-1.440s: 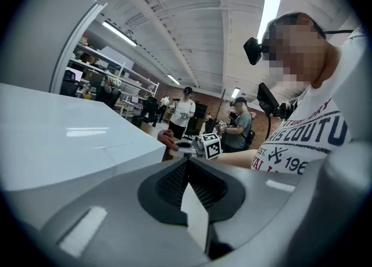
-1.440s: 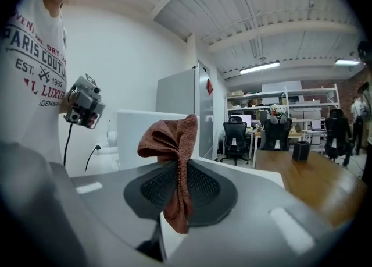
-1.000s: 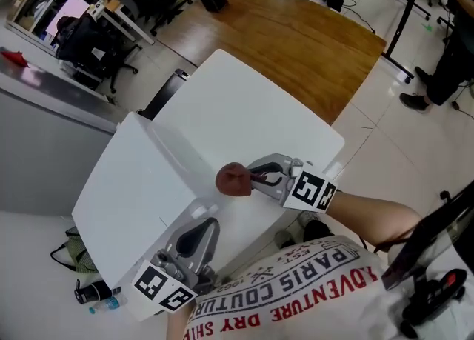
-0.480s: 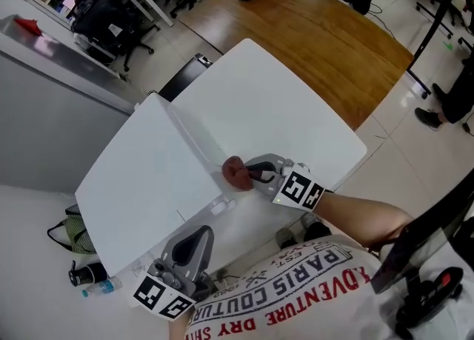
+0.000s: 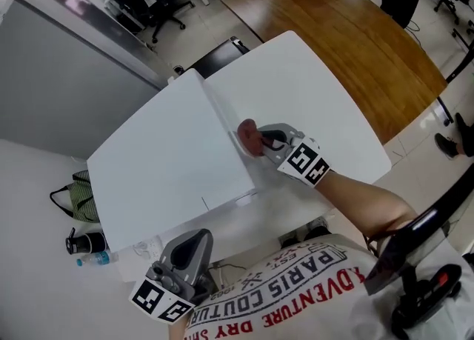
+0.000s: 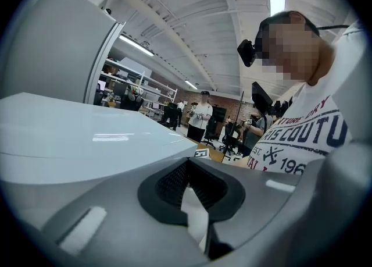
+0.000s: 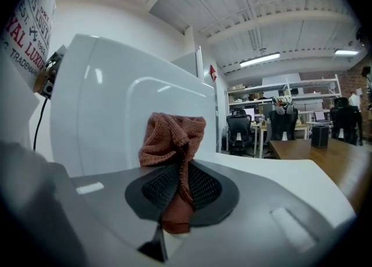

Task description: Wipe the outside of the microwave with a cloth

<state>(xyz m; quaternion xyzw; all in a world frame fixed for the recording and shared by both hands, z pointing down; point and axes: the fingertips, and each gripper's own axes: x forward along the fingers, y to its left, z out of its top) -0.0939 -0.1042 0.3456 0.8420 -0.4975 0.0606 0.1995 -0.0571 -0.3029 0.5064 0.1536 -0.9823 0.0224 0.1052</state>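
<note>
The white microwave (image 5: 163, 161) stands on a white table (image 5: 318, 101). My right gripper (image 5: 261, 141) is shut on a bunched reddish-brown cloth (image 5: 249, 137), which presses against the microwave's right side wall near its top edge. In the right gripper view the cloth (image 7: 172, 138) sticks up out of the right gripper (image 7: 177, 193), right beside the microwave's wall (image 7: 110, 114). My left gripper (image 5: 194, 246) hangs low by the microwave's near end, shut and holding nothing. The left gripper view shows its pads (image 6: 168, 184) meeting, with a white top surface (image 6: 87, 138) beyond.
A curved wooden table (image 5: 355, 35) lies past the white one. A grey partition (image 5: 67, 72) runs along the left. On the floor at left are a green bag (image 5: 81, 198) and a bottle (image 5: 92, 258). Office chairs (image 7: 241, 132) and desks stand further off.
My right gripper has slid the cloth along the microwave's right side, away from the near corner toward the back. The left gripper has stayed low and shut.
</note>
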